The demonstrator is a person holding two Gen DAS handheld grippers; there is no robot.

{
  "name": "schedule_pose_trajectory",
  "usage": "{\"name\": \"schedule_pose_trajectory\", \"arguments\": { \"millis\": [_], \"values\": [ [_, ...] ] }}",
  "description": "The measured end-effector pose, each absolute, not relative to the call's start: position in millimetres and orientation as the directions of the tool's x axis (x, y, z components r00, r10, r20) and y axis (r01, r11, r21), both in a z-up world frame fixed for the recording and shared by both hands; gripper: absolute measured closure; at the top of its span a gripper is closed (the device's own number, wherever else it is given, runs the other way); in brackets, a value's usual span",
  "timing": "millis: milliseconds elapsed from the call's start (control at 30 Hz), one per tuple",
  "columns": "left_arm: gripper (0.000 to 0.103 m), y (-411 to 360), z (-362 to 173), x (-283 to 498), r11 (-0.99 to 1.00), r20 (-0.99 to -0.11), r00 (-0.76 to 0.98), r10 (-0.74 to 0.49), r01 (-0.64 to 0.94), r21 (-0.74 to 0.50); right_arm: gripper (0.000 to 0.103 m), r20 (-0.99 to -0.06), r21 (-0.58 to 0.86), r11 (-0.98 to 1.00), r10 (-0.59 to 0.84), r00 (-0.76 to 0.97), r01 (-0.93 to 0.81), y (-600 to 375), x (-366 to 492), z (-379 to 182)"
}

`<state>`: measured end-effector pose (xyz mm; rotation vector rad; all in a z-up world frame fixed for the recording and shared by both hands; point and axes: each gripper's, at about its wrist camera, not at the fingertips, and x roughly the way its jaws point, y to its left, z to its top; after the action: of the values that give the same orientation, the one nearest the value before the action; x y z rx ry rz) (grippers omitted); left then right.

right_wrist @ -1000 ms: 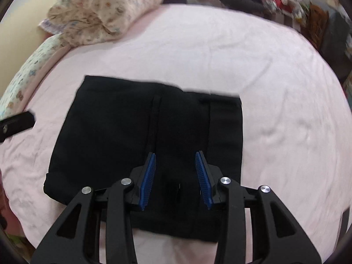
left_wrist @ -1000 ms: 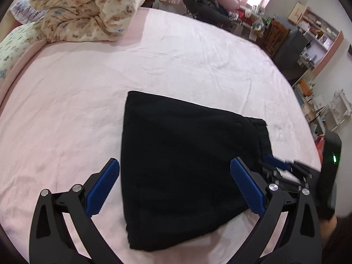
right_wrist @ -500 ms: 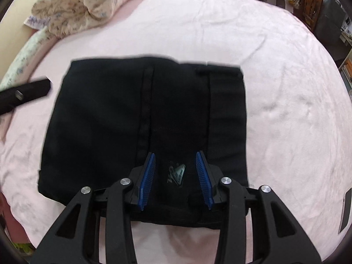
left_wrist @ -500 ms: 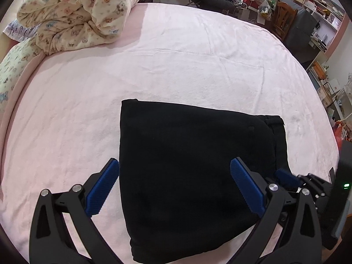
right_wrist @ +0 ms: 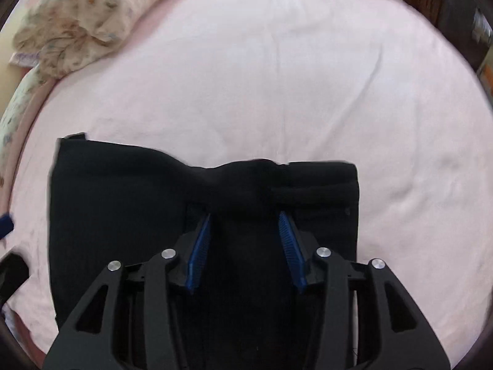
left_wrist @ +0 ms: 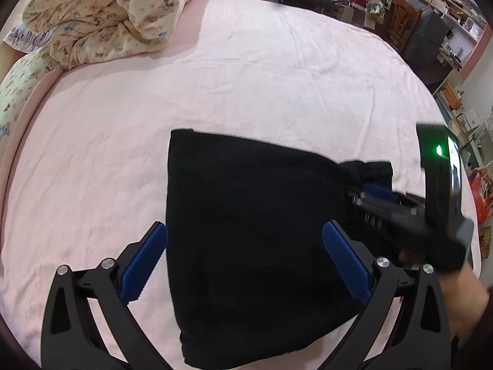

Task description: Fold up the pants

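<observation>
Your pink bed (left_wrist: 246, 71) fills nearly the whole of both views, its sheet lightly creased. At about 11 o'clock in the left wrist view a bear-print quilt (left_wrist: 104, 15) lies bunched at the bed's edge. A cluttered room with shelves (left_wrist: 456, 9) shows from 1 to 2 o'clock.

The black pants (left_wrist: 246, 231) lie folded on the sheet, below centre in the left wrist view, running from the middle down toward 6 o'clock. In the right wrist view they span from 9 o'clock to about 4 o'clock, and their far edge is bunched up into a ridge near the centre.

Your left gripper (left_wrist: 245, 259) hangs over the pants with its jaws spread wide, one blue pad at 7 o'clock over the pants' left edge, the other at 5 o'clock over the cloth; nothing is clamped.

Your right gripper (right_wrist: 245, 246) stands at a moderate width; its jaws have just been opening. The bunched fabric sits between its blue pads (right_wrist: 198, 246), but the picture is blurred and all is black there, so you cannot tell whether they press on the cloth. Seen from the left wrist, that gripper sits at 3 o'clock on the pants' right end.
</observation>
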<state>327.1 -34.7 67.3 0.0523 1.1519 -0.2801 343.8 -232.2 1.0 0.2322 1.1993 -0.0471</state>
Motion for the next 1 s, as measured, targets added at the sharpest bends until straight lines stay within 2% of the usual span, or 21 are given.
{"name": "schedule_pose_trajectory", "arguments": {
  "millis": [100,200,367,433,533,600,633,700,733,767,833,900,1000],
  "values": [
    [0.002,-29,69,324,0.964,-0.902,0.379,-0.207,0.238,-0.122,0.056,-0.894,0.184,0.976,0.117,0.432,0.118,-237,327,27],
    [0.002,-23,72,319,0.956,-0.886,0.380,-0.265,0.222,-0.190,0.055,-0.830,0.238,0.969,0.170,0.531,0.061,-237,276,56],
    [0.002,-30,73,293,0.907,-0.813,0.410,-0.413,0.264,-0.328,0.055,-0.835,0.127,0.991,0.133,0.535,-0.047,-215,213,53],
    [0.002,-47,55,285,0.914,-0.839,0.393,-0.376,0.305,-0.267,0.055,-0.892,0.084,0.995,0.101,0.441,-0.057,-207,208,22],
    [0.002,-61,3,288,0.945,-0.929,0.271,-0.251,0.278,-0.174,0.053,-0.889,-0.020,0.991,0.042,0.456,-0.130,-192,201,6],
    [0.002,-69,-20,284,0.940,-0.946,0.263,-0.189,0.326,-0.097,0.052,-0.895,-0.027,0.986,0.048,0.443,-0.163,-190,205,8],
    [0.002,-73,-18,282,0.935,-0.943,0.281,-0.179,0.347,-0.074,0.052,-0.898,-0.003,0.986,0.070,0.434,-0.165,-194,206,14],
    [0.002,-68,-8,286,0.933,-0.946,0.249,-0.208,0.341,-0.116,0.052,-0.886,0.082,0.985,0.141,0.441,-0.151,-211,208,31],
    [0.002,-60,1,288,0.934,-0.935,0.253,-0.249,0.318,-0.162,0.047,-0.874,0.126,0.983,0.172,0.454,-0.131,-223,209,41],
    [0.002,-44,14,292,0.933,-0.912,0.272,-0.306,0.277,-0.230,0.030,-0.856,0.198,0.975,0.221,0.467,-0.098,-243,214,53],
    [0.002,-11,26,305,0.915,-0.870,0.288,-0.400,0.182,-0.361,0.014,-0.826,0.321,0.946,0.299,0.477,-0.038,-276,225,63],
    [0.002,23,19,327,0.896,-0.864,0.244,-0.441,0.059,-0.440,0.014,-0.800,0.455,0.890,0.394,0.453,0.029,-313,242,57],
    [0.002,57,-5,357,0.867,-0.862,0.133,-0.489,-0.039,-0.497,0.014,-0.790,0.528,0.848,0.467,0.397,0.053,-344,263,34]
  ]
}}
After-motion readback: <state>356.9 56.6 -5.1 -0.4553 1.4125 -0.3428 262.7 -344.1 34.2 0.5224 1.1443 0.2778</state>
